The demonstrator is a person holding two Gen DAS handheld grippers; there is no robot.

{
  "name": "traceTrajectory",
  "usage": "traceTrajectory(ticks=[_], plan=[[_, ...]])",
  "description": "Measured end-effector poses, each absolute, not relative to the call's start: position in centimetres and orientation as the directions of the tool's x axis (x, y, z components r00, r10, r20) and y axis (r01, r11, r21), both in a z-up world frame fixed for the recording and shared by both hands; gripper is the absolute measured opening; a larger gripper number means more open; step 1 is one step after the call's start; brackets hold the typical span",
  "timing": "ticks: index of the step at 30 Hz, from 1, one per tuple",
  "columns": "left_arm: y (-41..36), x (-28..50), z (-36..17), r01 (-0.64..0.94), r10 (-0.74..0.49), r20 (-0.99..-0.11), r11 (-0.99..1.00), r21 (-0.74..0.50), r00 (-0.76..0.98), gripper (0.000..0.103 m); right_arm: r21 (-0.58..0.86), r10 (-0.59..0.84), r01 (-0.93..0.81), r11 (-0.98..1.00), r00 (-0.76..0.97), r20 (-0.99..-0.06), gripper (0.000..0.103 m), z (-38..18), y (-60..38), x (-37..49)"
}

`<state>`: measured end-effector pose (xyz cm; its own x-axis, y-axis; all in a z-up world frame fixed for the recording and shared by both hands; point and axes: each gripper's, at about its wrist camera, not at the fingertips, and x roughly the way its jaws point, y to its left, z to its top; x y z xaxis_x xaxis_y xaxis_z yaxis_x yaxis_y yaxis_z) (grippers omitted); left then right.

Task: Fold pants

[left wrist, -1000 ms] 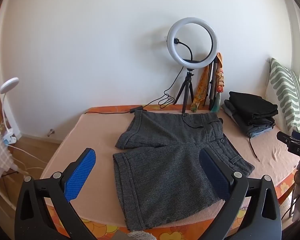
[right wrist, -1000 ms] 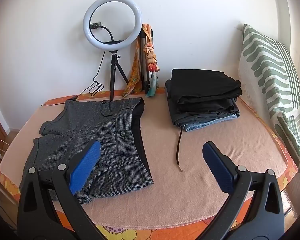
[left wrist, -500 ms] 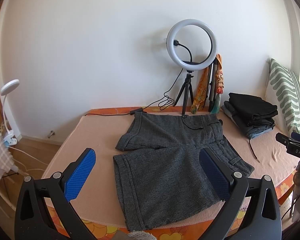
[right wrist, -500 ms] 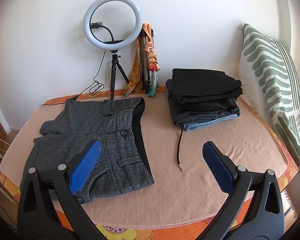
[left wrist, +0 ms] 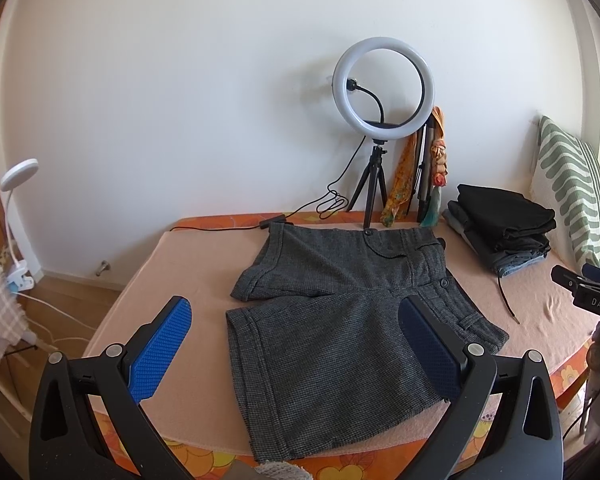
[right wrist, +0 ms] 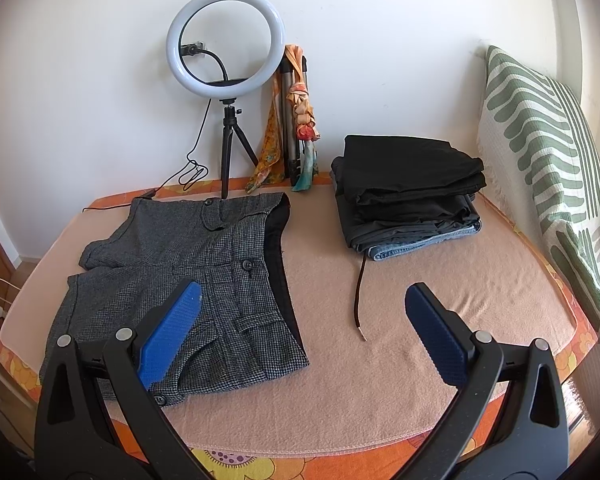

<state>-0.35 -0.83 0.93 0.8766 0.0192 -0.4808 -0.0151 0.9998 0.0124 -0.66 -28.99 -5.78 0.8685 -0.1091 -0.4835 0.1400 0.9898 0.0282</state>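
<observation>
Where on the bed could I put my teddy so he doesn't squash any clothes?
The best spot is the bare blanket between the shorts and the pillow, in front of the clothes pile; mind the loose cord. A smaller patch lies left of the shorts. Along the wall it is crowded by the ring light.

Left wrist view: looks forward between its tongs [left wrist: 295, 344] from the near edge, down over the grey shorts [left wrist: 340, 312] at frame centre, wall behind.
Right wrist view: same facing, set further right; shorts [right wrist: 187, 280] at lower left.
Shared: shorts, ring light [left wrist: 383, 87] [right wrist: 225, 31], folded stack [left wrist: 500, 228] [right wrist: 408, 188], striped pillow [right wrist: 548, 152].
</observation>
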Motion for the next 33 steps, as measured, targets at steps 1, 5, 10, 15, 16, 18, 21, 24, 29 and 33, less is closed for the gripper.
traceTrajectory(ticks=[1, 5, 10, 15, 16, 18, 21, 24, 29, 33], plan=[[-0.82, -0.33, 0.92, -0.015, 0.019, -0.482, 1.0, 0.012, 0.876, 0.103, 0.03, -0.108, 0.14, 0.99, 0.868, -0.484, 0.103, -6.02, -29.03, -0.62], [-0.7, -0.43, 0.86, -0.017, 0.021, -0.479, 1.0, 0.012, 0.877, 0.103, 0.034, -0.105, 0.138, 0.99, 0.867, -0.487, 0.103, -6.26, -29.01, -0.65], [-0.74, -0.51, 0.86, -0.017, 0.021, -0.478, 1.0, 0.013, 0.878, 0.103, 0.035, -0.105, 0.139, 0.99, 0.867, -0.488, 0.103, -6.25, -29.03, -0.65], [-0.7, -0.41, 0.8, -0.016, 0.02, -0.481, 1.0, 0.013, 0.877, 0.103, 0.035, -0.104, 0.139, 0.99, 0.866, -0.489, 0.103, -6.24, -29.06, -0.67], [-0.67, -0.36, 0.8, -0.015, 0.019, -0.481, 1.0, 0.013, 0.876, 0.103, 0.035, -0.104, 0.138, 0.99, 0.866, -0.489, 0.103, -6.24, -29.07, -0.67], [-0.68, -0.36, 0.79, -0.015, 0.02, -0.482, 1.0, 0.013, 0.876, 0.103, 0.036, -0.103, 0.138, 0.99, 0.866, -0.489, 0.103, -6.23, -29.07, -0.68], [-0.63, -0.35, 0.79, -0.016, 0.019, -0.483, 1.0, 0.011, 0.875, 0.103, 0.036, -0.103, 0.138, 0.99, 0.866, -0.489, 0.103, -6.2, -29.06, -0.66], [-0.61, -0.35, 0.69, -0.015, 0.019, -0.484, 1.0, 0.012, 0.875, 0.103, 0.037, -0.101, 0.137, 0.99, 0.865, -0.491, 0.103, -6.3, -29.04, -0.67], [-0.62, -0.37, 0.67, -0.015, 0.02, -0.483, 1.0, 0.014, 0.875, 0.103, 0.039, -0.097, 0.133, 0.99, 0.864, -0.495, 0.103, -6.19, -28.94, -0.69], [-0.6, -0.33, 0.59, -0.015, 0.021, -0.485, 1.0, 0.016, 0.874, 0.103, 0.037, -0.097, 0.132, 0.99, 0.863, -0.496, 0.103, -6.22, -28.91, -0.69]])
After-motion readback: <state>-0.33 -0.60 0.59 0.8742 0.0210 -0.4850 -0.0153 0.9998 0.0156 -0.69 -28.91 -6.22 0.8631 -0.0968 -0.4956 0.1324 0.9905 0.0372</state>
